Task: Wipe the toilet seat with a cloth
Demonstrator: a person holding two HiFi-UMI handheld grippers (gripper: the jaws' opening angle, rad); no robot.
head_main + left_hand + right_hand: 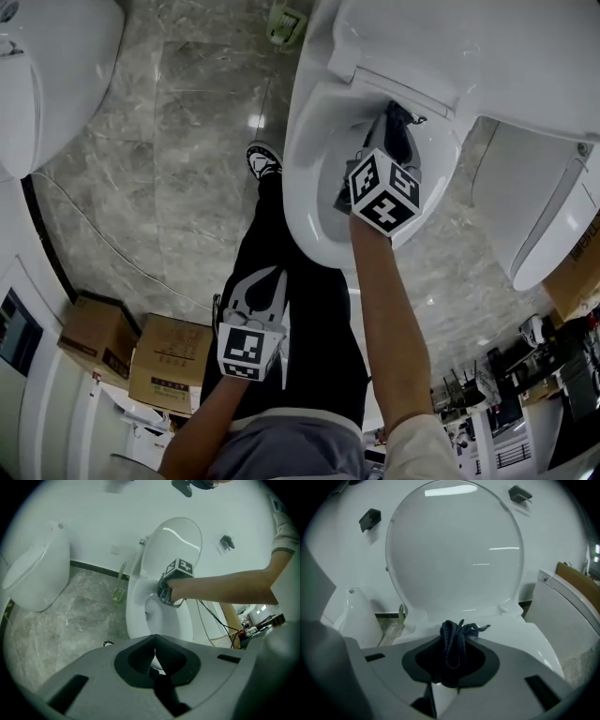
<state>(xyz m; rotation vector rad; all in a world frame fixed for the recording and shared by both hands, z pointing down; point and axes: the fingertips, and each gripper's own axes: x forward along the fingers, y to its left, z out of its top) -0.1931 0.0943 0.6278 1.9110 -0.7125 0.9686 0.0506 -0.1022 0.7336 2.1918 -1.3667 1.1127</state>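
Toilet (140, 606) w/ lid (454, 550) raised. R tongs (389, 155) over rear of seat (305, 187), clamped on bunched dark cloth (453, 641) near hinge; contact w/ seat unclear. L tongs (154, 652) fully closed, empty, well clear of toilet.

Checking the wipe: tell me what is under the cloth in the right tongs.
The dark cloth, shut in the right tongs, sits over the rear of the white toilet seat, before the raised lid. The tongs' body covers the contact spot, so touch cannot be seen.
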